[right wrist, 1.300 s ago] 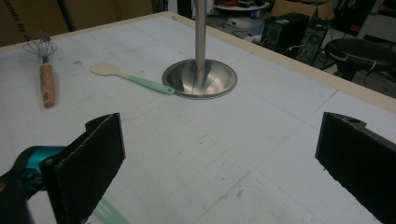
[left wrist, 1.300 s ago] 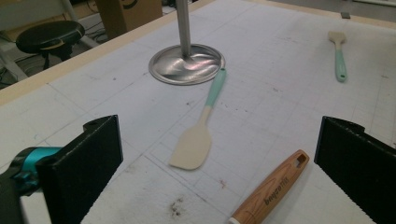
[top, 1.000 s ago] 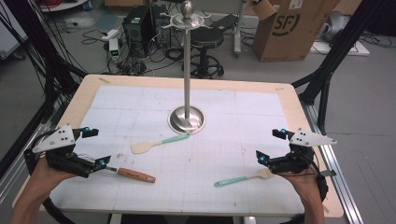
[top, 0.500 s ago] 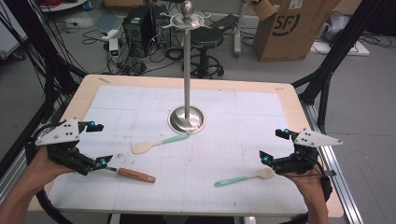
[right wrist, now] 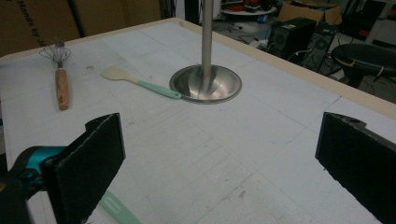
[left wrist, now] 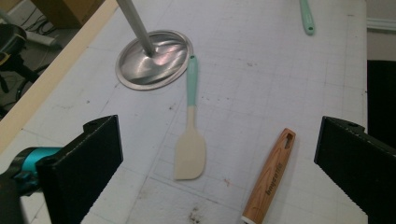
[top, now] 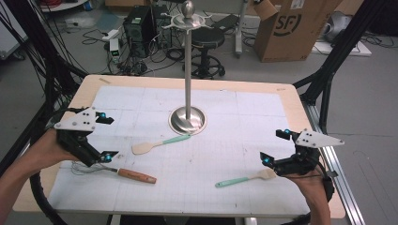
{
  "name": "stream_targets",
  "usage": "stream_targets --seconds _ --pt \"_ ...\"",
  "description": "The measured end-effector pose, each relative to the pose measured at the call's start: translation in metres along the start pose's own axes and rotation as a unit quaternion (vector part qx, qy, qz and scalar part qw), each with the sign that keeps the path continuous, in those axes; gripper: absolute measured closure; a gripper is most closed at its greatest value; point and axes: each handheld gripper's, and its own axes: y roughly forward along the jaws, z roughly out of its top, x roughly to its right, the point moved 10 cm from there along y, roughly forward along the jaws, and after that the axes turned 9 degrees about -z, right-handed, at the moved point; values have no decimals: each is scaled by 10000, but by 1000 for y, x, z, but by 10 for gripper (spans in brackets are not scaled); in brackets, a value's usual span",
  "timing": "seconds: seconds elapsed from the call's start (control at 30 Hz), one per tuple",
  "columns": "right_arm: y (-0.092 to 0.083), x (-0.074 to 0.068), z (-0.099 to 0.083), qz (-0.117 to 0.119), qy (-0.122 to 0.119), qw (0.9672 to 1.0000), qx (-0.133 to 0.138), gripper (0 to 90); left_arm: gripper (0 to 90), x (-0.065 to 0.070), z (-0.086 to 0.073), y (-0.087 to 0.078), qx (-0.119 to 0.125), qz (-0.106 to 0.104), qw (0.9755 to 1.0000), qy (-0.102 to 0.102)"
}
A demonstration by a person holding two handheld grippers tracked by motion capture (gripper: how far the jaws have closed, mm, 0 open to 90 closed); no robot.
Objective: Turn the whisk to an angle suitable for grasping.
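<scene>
Shiny metal, matt silicone, grainy wood on a papery mat.
The stand [top: 187, 117] gleams, polished metal with a mirror-smooth base; the near-left whisk [right wrist: 59, 74] shows thin wire and a varnished wooden handle; both spatulas [left wrist: 189, 140] [top: 244, 179] look matt, cream blades on mint handles; the table's [top: 291, 93] gridded mat is dull, scuffed white, edged in pale wood.

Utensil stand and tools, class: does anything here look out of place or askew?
Nothing is damaged or spilled. The stand is upright but bare; the whisk and two spatulas lie loose on the table.
</scene>
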Motion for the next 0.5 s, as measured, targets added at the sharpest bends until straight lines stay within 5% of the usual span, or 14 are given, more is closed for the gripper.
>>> stream_targets --seconds 0.27,0.33,0.47,0.5 --pt "1 -2 0 41 -7 10000 -31 0 16 5 4 18 -594 -342 9969 380" --pt "2 -2 0 26 23 10000 -32 0 17 7 2 25 -854 -456 9942 468" --pt "2 -2 -1 25 16 10000 -50 0 17 9 1 32 -997 -571 9917 572" --pt "2 -2 -1 33 5 10000 -55 0 17 11 -2 37 -1185 -628 9890 624"
